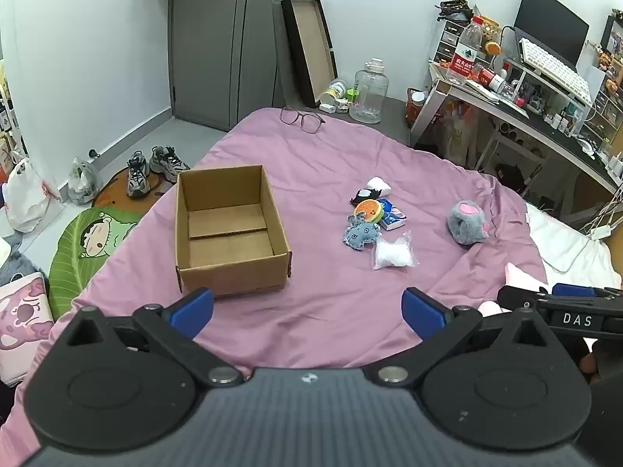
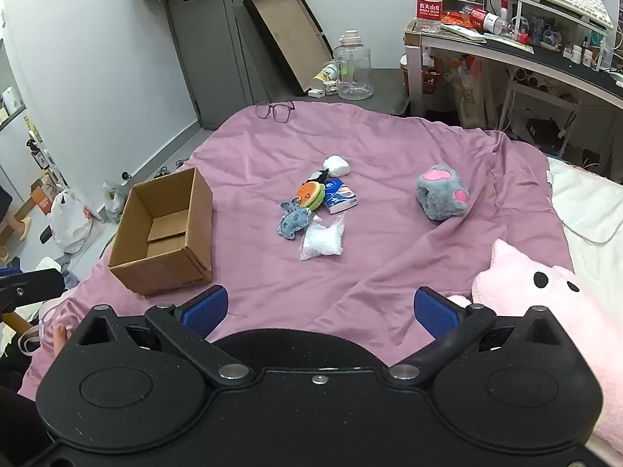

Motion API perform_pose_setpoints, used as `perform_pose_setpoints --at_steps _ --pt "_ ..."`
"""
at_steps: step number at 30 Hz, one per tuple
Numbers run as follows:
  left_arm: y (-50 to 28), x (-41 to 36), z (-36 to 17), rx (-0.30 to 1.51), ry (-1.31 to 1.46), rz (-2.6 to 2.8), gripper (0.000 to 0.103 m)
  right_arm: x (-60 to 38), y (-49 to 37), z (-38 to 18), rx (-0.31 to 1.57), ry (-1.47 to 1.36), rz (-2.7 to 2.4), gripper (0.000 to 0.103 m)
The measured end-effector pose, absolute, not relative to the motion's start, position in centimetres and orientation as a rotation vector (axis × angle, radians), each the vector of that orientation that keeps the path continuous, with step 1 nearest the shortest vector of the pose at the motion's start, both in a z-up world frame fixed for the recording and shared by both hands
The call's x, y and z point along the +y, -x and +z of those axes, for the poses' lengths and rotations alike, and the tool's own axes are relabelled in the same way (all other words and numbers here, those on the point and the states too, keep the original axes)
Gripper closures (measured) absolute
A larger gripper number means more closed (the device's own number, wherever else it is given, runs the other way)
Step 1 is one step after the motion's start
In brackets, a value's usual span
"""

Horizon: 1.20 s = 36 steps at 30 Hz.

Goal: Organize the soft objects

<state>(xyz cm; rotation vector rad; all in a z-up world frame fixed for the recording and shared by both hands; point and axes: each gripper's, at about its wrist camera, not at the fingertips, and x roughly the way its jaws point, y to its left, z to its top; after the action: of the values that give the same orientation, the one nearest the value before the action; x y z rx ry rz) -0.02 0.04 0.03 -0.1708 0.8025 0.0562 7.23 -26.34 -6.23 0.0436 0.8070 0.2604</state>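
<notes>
An empty cardboard box point(image 1: 229, 233) point(image 2: 163, 233) stands open on the pink bedspread point(image 1: 331, 311). To its right lies a small pile: a blue plush creature point(image 1: 360, 233) point(image 2: 294, 222), an orange round plush point(image 1: 369, 210) point(image 2: 309, 194), a black-and-white plush point(image 1: 364, 194), a white soft lump point(image 1: 378, 184) point(image 2: 337, 165), a blue tissue pack point(image 1: 393, 216) point(image 2: 340, 196) and a clear bag of white stuffing point(image 1: 393, 253) point(image 2: 323, 243). Farther right sits a grey paw plush point(image 1: 467, 222) point(image 2: 442, 190). My left gripper point(image 1: 307, 309) and right gripper point(image 2: 321, 307) hover open and empty near the bed's front.
Glasses point(image 1: 301, 116) point(image 2: 274, 109) lie at the bed's far edge. A big pink plush point(image 2: 545, 292) rests at the right. Beyond the bed are a clear jug point(image 1: 368, 91), a leaning tray, shoes point(image 1: 155, 167) on the floor and a cluttered desk point(image 1: 525, 109).
</notes>
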Motion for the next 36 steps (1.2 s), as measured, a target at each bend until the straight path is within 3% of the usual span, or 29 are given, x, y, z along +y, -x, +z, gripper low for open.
perform_pose_setpoints --at_steps 36 --pt "0.0 -0.1 0.3 0.803 0.189 0.046 0.001 -26.0 -6.8 -5.9 0.771 -0.014 0.219 0.0"
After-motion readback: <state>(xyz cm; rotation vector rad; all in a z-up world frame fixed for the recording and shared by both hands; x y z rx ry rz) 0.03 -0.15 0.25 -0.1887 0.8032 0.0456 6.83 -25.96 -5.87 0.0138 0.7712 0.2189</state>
